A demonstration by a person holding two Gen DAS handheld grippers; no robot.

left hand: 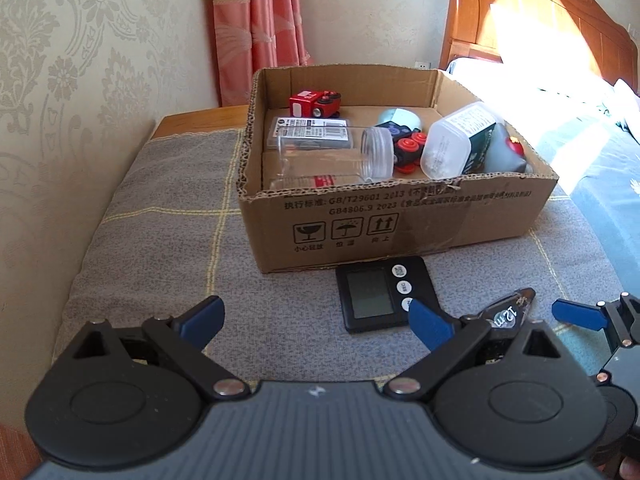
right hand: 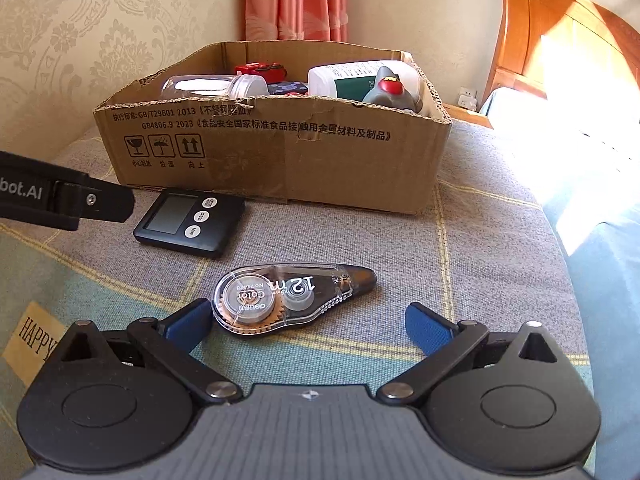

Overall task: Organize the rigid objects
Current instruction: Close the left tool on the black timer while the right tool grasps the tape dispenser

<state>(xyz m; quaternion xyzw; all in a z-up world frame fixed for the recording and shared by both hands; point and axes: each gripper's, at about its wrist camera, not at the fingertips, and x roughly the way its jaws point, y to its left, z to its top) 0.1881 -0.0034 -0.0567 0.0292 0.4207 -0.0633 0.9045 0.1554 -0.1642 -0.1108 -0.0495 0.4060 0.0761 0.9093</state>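
A cardboard box [left hand: 400,220] [right hand: 280,152] stands on the grey checked cloth and holds a clear jar [left hand: 332,160], a red toy train [left hand: 316,102], a white bottle [left hand: 460,140] and other items. A black digital timer [left hand: 380,294] [right hand: 188,222] lies flat in front of the box. A clear correction tape dispenser [right hand: 288,294] [left hand: 508,312] lies to the right of the timer. My left gripper [left hand: 316,322] is open and empty, just short of the timer. My right gripper [right hand: 308,324] is open, its blue fingers either side of the dispenser's near end.
The cloth [left hand: 168,240] covers a bedside surface by a patterned wall [left hand: 60,80] on the left. A bed with a wooden headboard [left hand: 540,20] lies to the right. A pink curtain [left hand: 260,20] hangs behind the box. The left gripper's body [right hand: 60,196] enters the right wrist view at left.
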